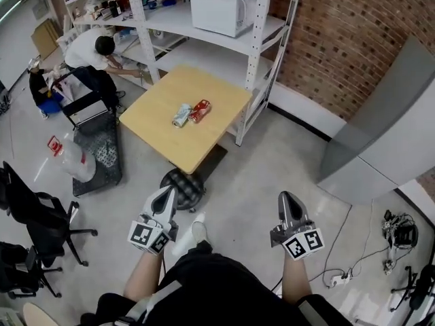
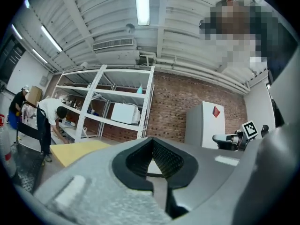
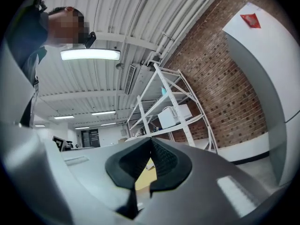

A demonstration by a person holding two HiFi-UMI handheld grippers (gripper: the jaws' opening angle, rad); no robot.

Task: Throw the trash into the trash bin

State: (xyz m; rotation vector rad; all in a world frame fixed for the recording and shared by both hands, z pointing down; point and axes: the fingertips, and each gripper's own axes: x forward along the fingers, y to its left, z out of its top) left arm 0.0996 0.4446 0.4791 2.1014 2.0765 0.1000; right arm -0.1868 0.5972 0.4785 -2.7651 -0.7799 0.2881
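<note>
Left tool (image 1: 165,194): jaws pressed together, empty; short of the table's near corner.
Right tool (image 1: 286,199): jaws pressed together, empty; short of the table, off its right side.
Stool (image 1: 182,186): black, round, at the table's near corner.
Table (image 1: 166,141): light wood top.
Trash: silver-teal can (image 1: 181,115) and red can (image 1: 200,111), lying side by side and touching, near the table's middle, well beyond both tools.
Shelving (image 1: 257,60): white, behind the table.
</note>
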